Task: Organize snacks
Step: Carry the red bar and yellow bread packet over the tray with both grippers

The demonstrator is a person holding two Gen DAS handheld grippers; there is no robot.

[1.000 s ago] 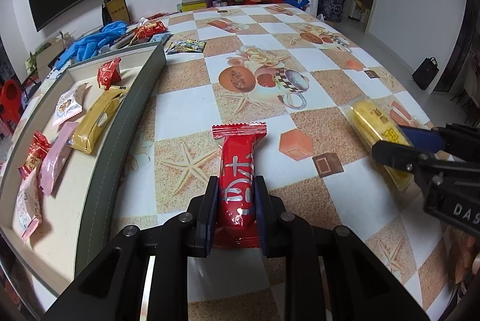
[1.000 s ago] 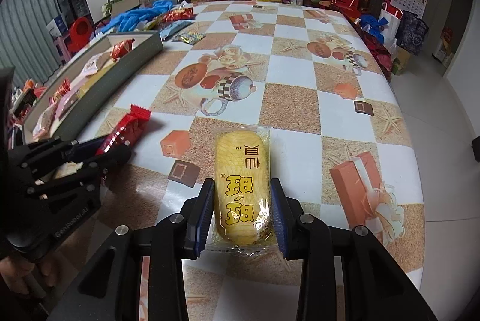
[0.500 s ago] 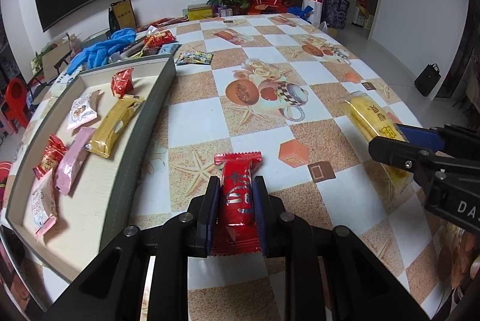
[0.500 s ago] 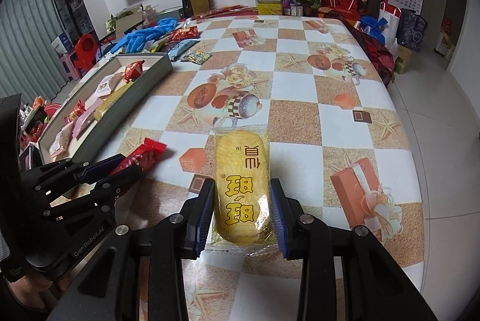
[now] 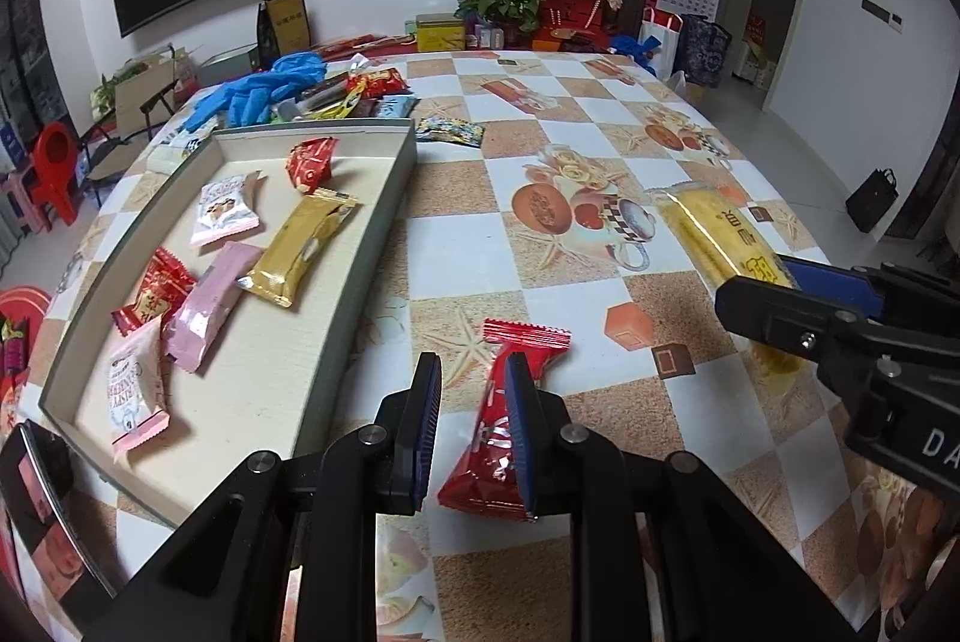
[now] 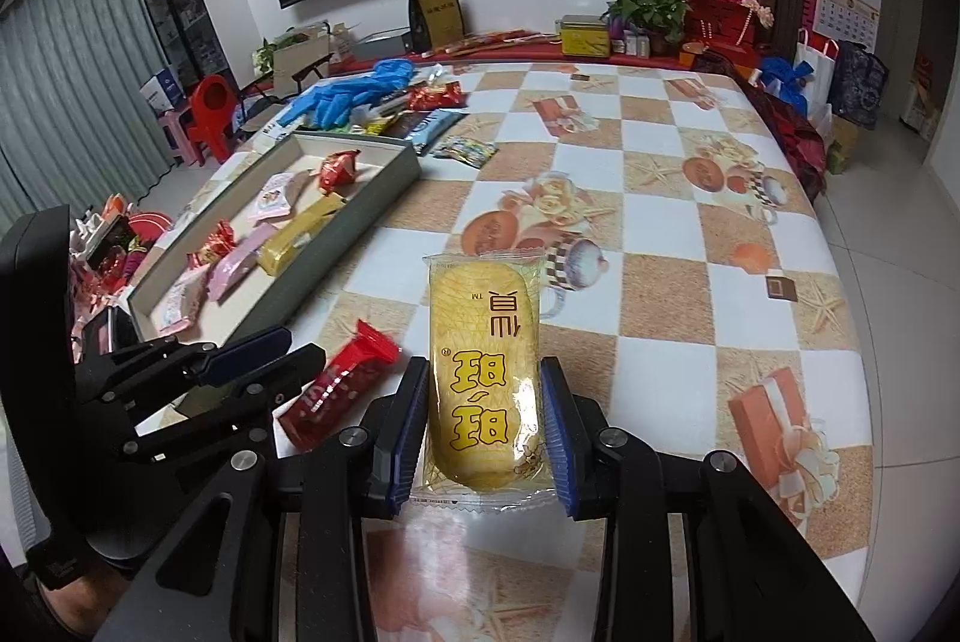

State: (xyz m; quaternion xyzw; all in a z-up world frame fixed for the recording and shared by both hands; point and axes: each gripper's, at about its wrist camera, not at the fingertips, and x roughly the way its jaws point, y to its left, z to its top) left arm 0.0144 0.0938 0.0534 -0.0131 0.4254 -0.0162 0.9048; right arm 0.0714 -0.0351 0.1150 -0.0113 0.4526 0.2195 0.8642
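A red snack packet point(image 5: 510, 402) hangs tilted between my left gripper's point(image 5: 473, 372) jaws, which are shut on it; it leans against the right-hand finger above the table. The right wrist view shows the same red packet point(image 6: 342, 384) in the left gripper point(image 6: 300, 351), clear of the tabletop. My right gripper point(image 6: 486, 402) is shut on a yellow cake packet point(image 6: 483, 360), held lengthwise and raised. That yellow packet point(image 5: 714, 228) and the right gripper point(image 5: 756, 279) appear at the right of the left wrist view. A grey tray point(image 5: 384, 216) with several snacks lies to the left.
The tray point(image 6: 336, 252) holds red, pink, gold and white packets. Behind it lie blue gloves point(image 5: 264, 90), more loose snacks point(image 5: 378, 87) and a small dark packet point(image 5: 450, 131). The checked tablecloth point(image 6: 660, 246) stretches to the right. Plants and boxes stand at the far edge.
Both grippers have risen with their packets, so the table looks farther off. The red packet has come off the table and now hangs twisted in the left jaws.
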